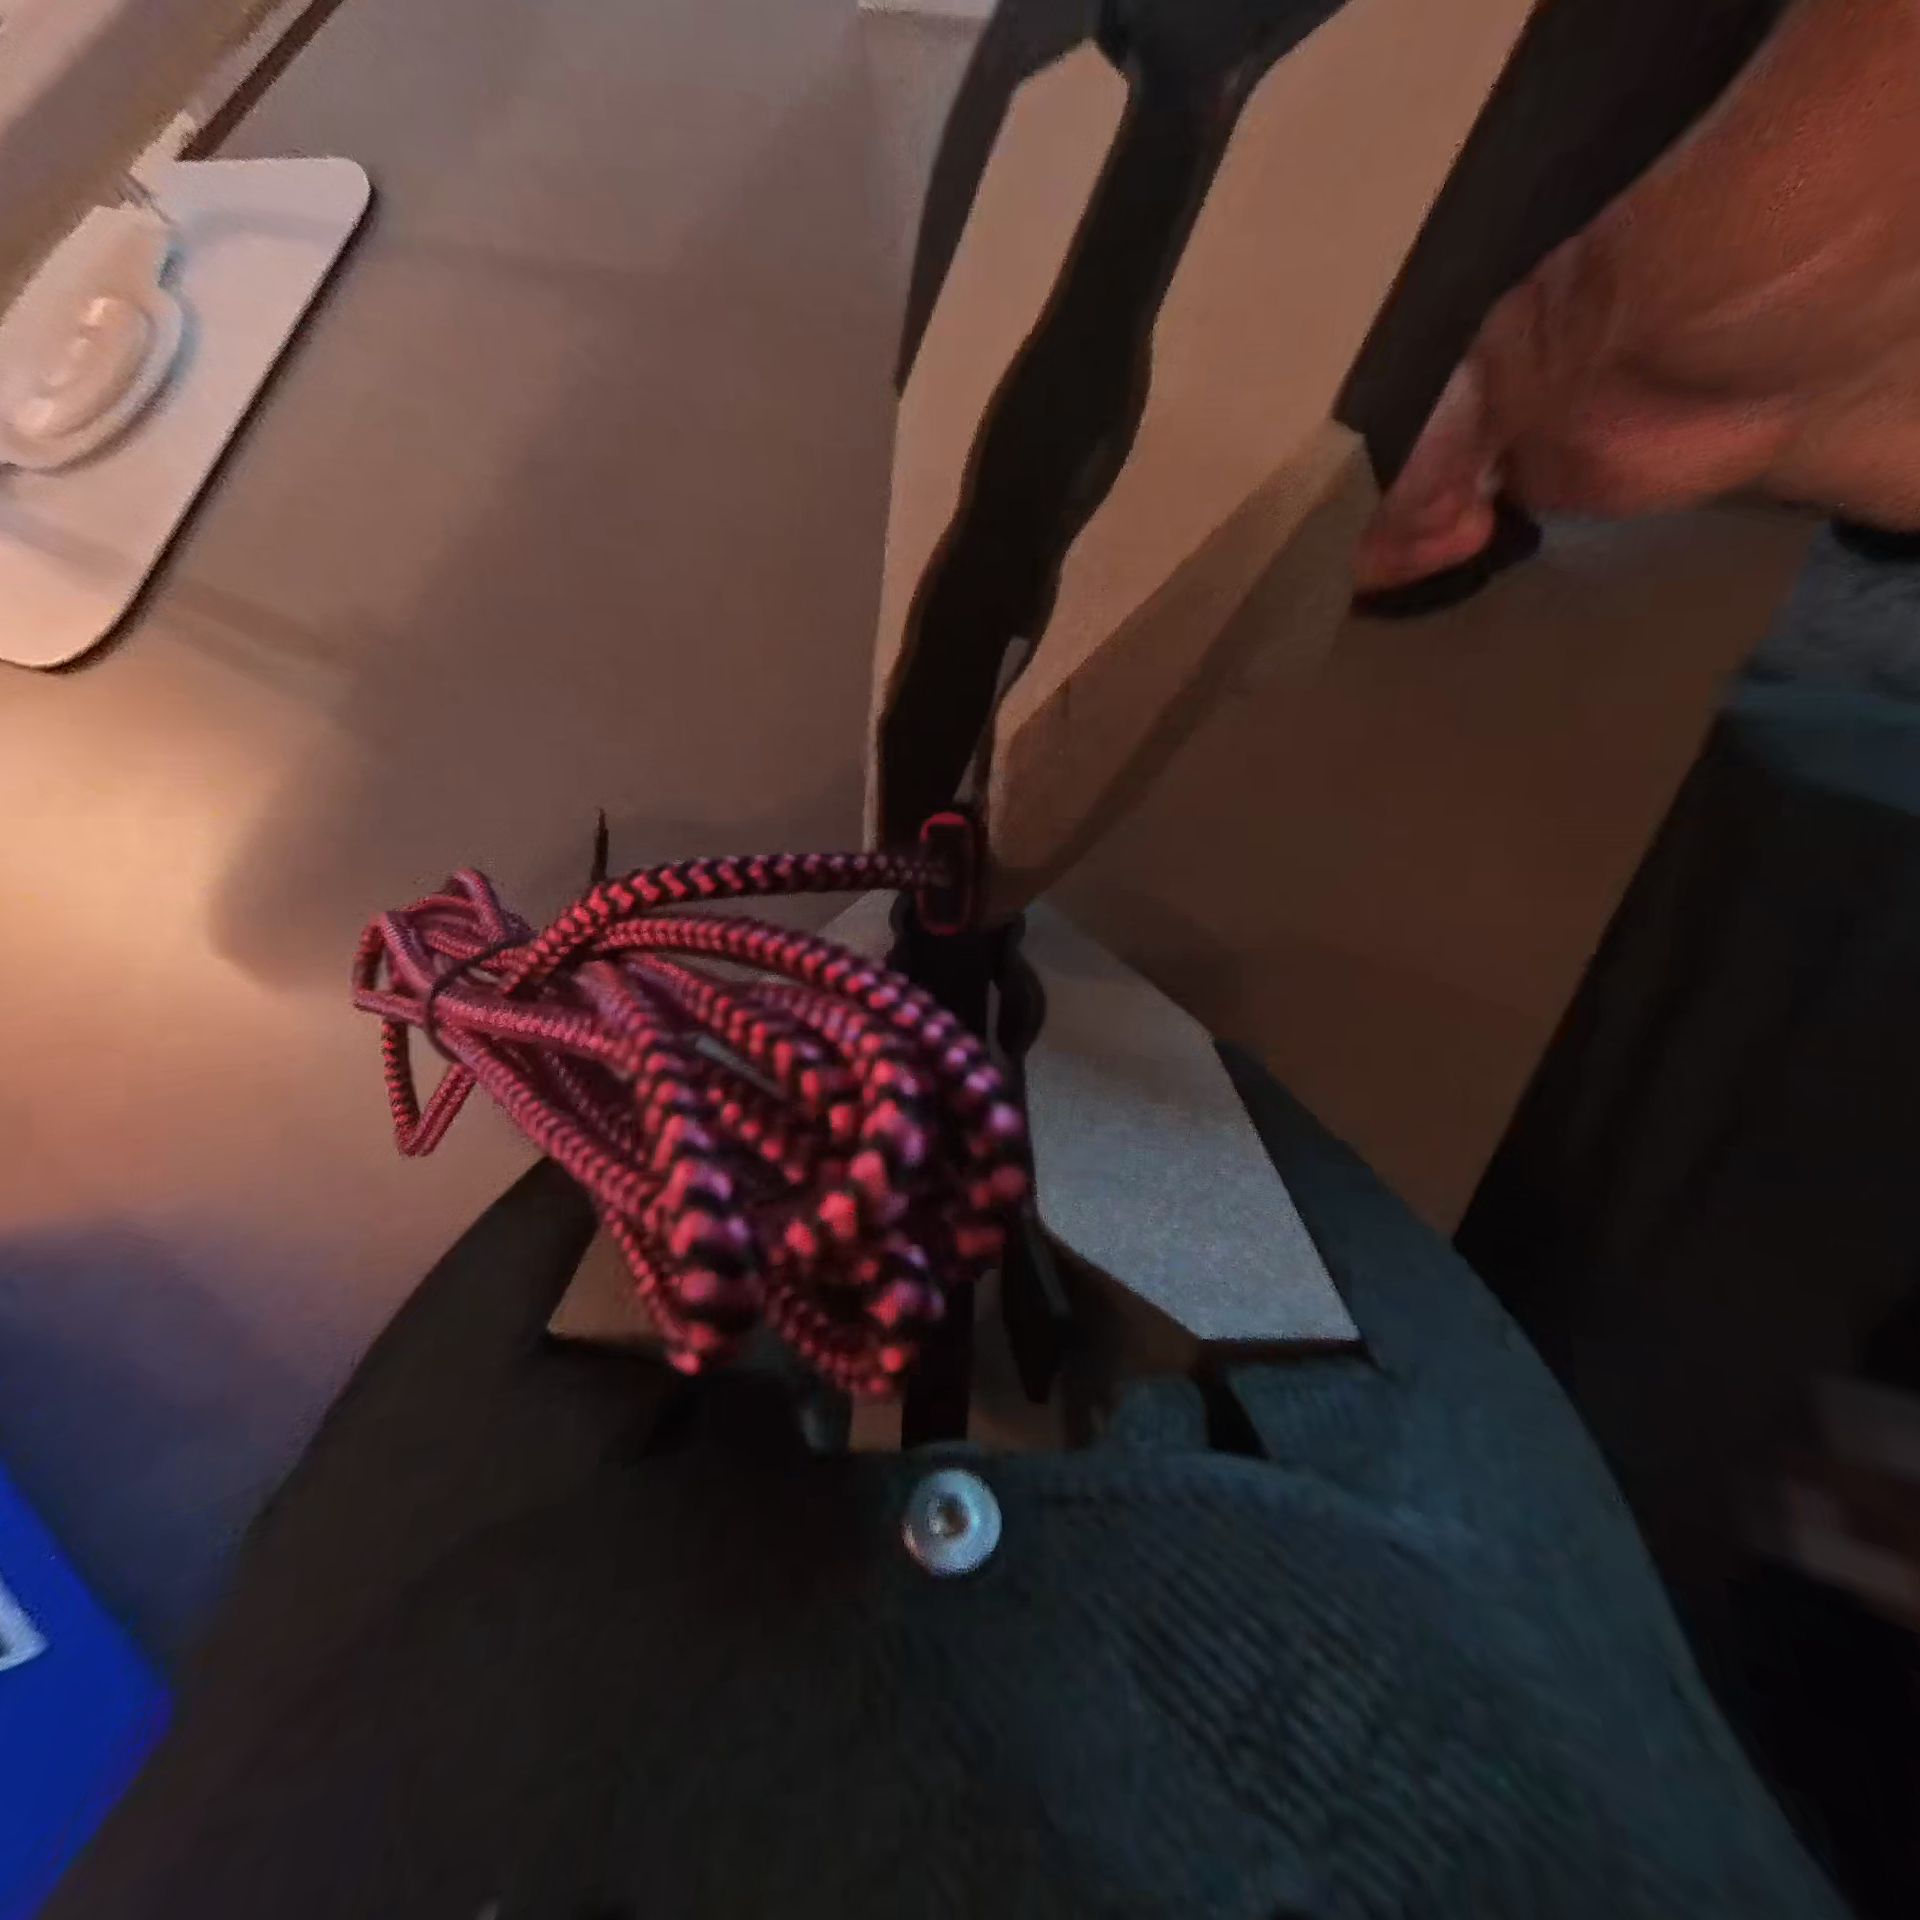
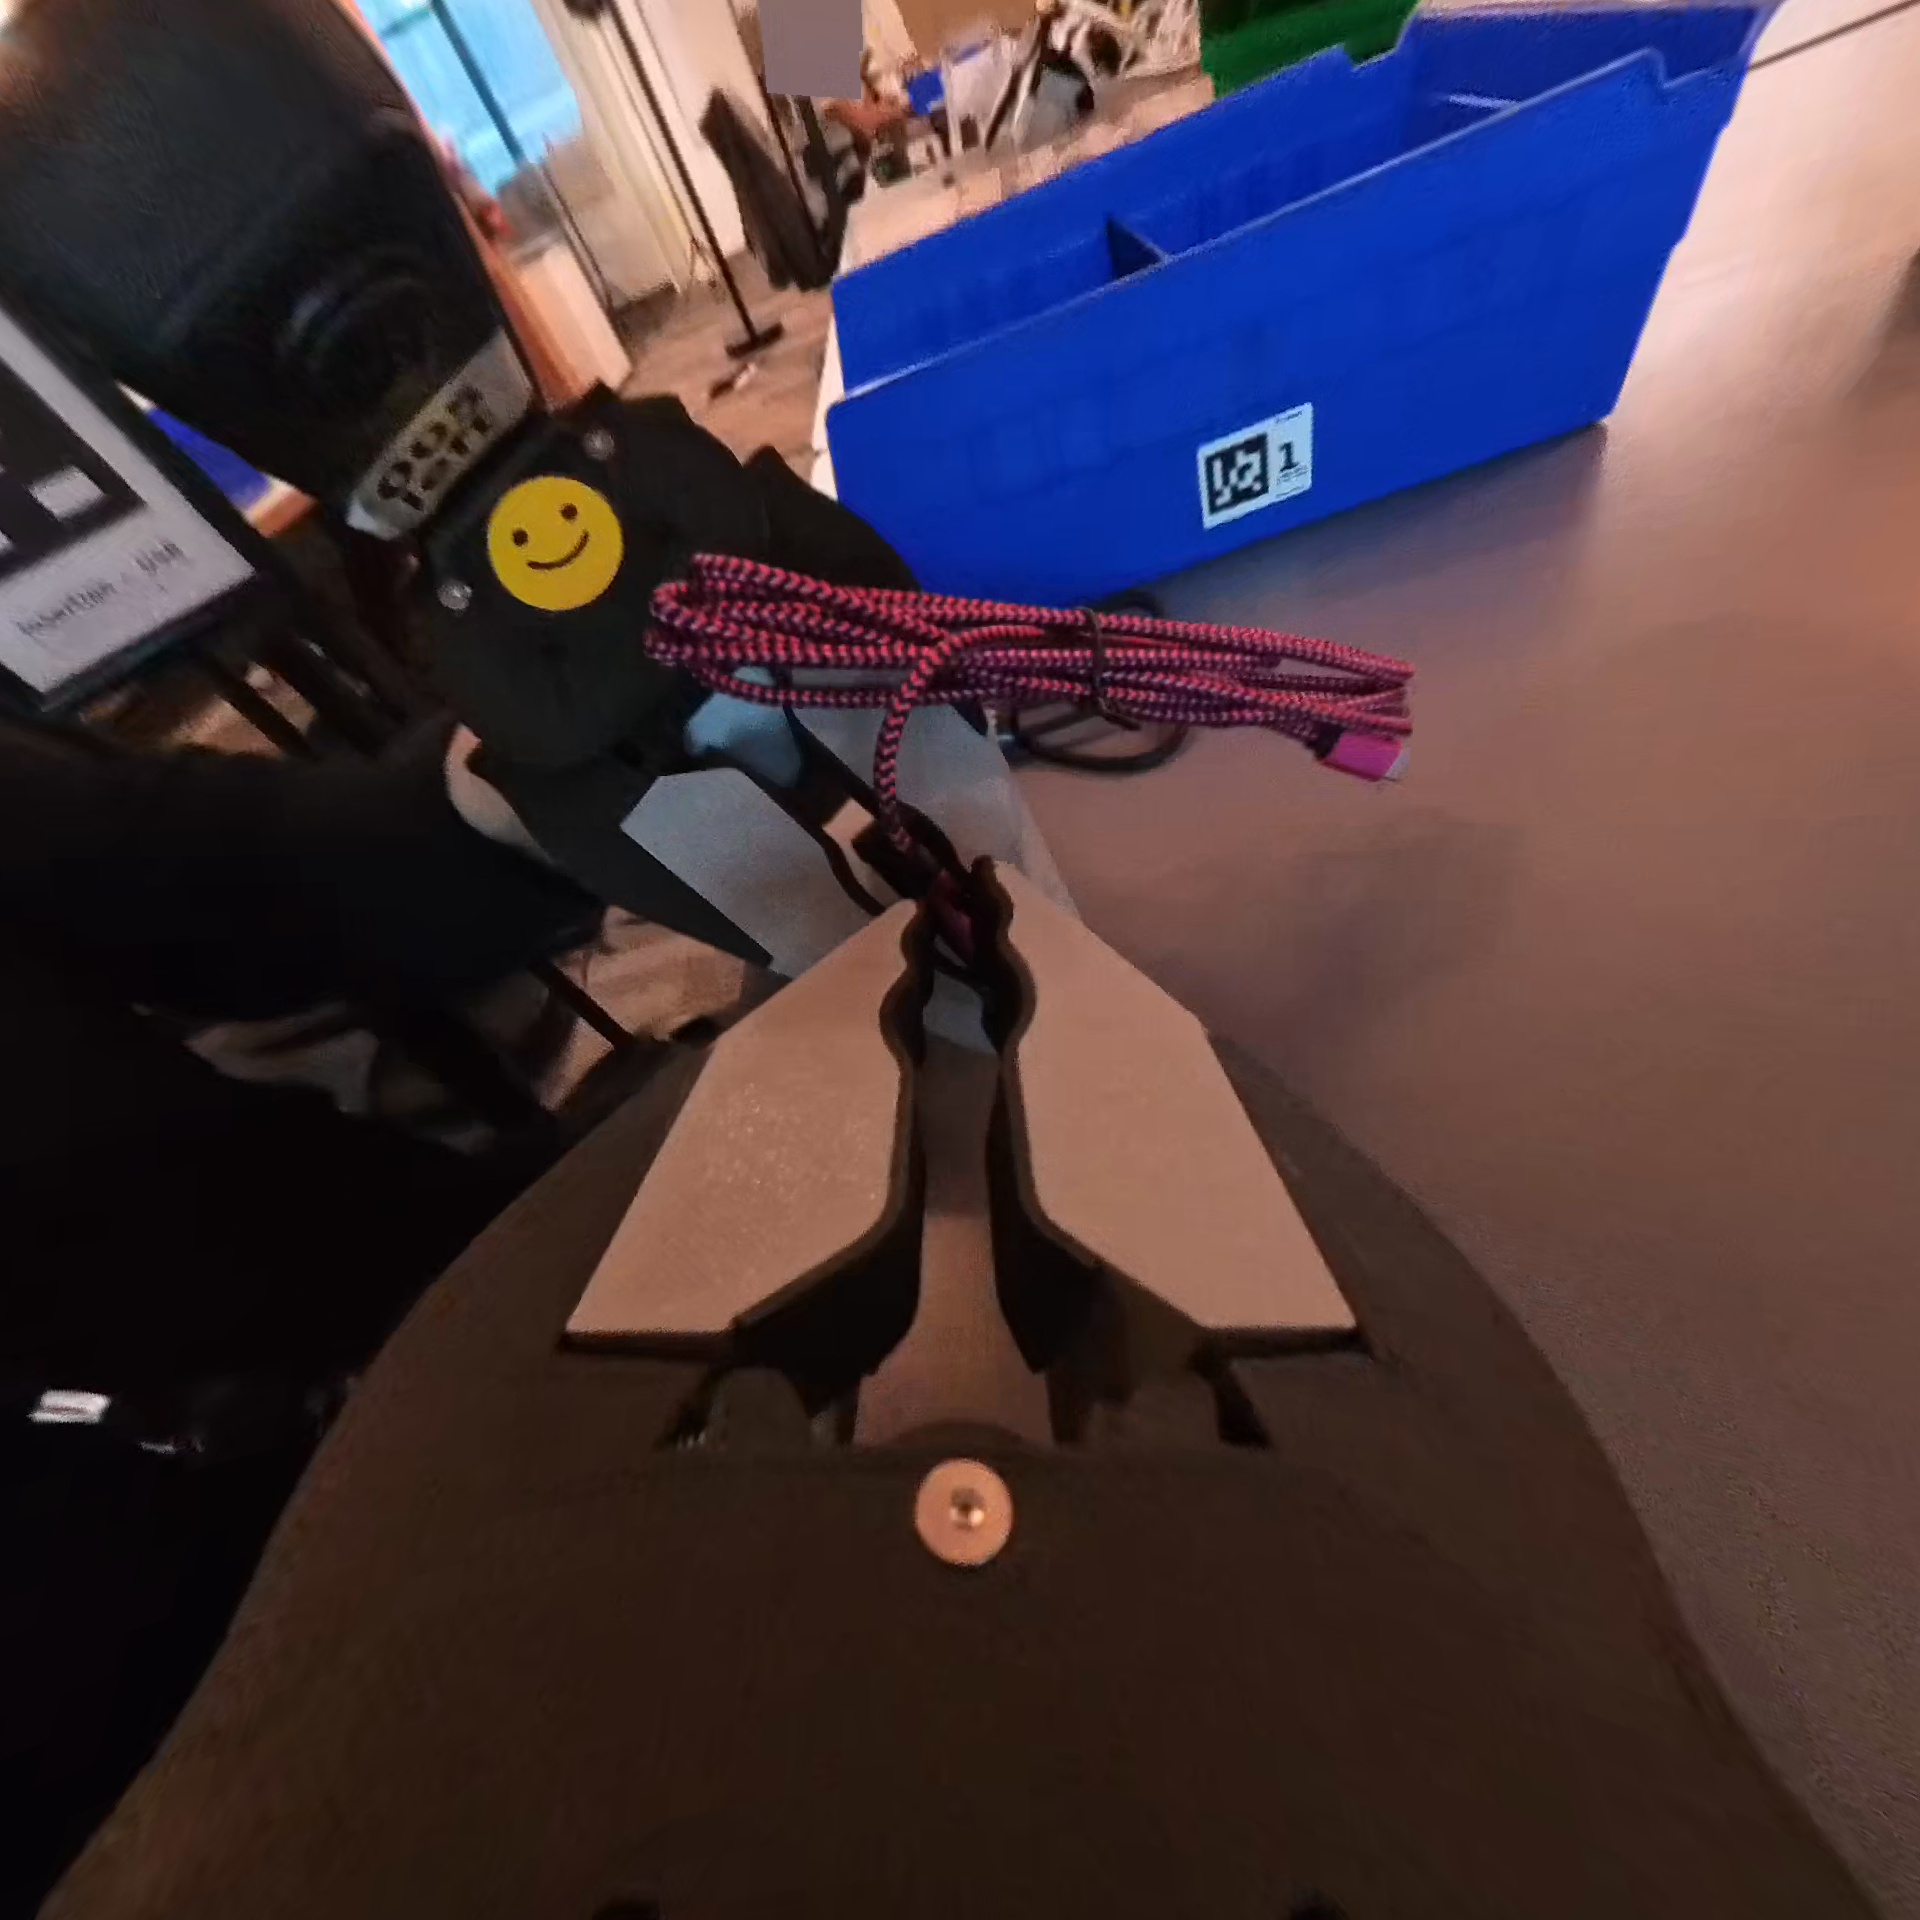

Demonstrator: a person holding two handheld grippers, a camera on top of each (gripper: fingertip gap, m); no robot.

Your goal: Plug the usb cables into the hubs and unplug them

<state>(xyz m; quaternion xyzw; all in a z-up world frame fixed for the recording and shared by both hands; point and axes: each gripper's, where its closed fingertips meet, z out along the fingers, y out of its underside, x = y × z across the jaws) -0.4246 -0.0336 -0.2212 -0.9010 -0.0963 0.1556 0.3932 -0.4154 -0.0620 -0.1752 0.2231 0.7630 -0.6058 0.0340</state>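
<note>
A bundled red-and-black braided usb cable (image 1: pixel 727 1091) hangs in the air over the table, tied with a thin black band. It drapes over my left gripper's (image 1: pixel 961 935) left finger and hides it. The left jaws look closed at the cable's black plug (image 1: pixel 945 868). My right gripper (image 2: pixel 956 920) is shut on that same plug (image 2: pixel 951 909), and in the left wrist view it reaches down from above (image 1: pixel 935 831). The bundle (image 2: pixel 1039 649) sticks out to the right, with a free pink plug (image 2: pixel 1361 753) at its end. The left gripper (image 2: pixel 904 883) carries a yellow smiley sticker.
A blue divided bin (image 2: pixel 1247 312) with a tag stands on the table behind; its corner shows in the left wrist view (image 1: pixel 52 1714). A black cable (image 2: pixel 1091 743) lies before it. A white plate with a pale device (image 1: pixel 156 395) sits far left. A hand (image 1: pixel 1662 416) holds the right gripper. There is about 5 centimeters between the tips of the two grippers.
</note>
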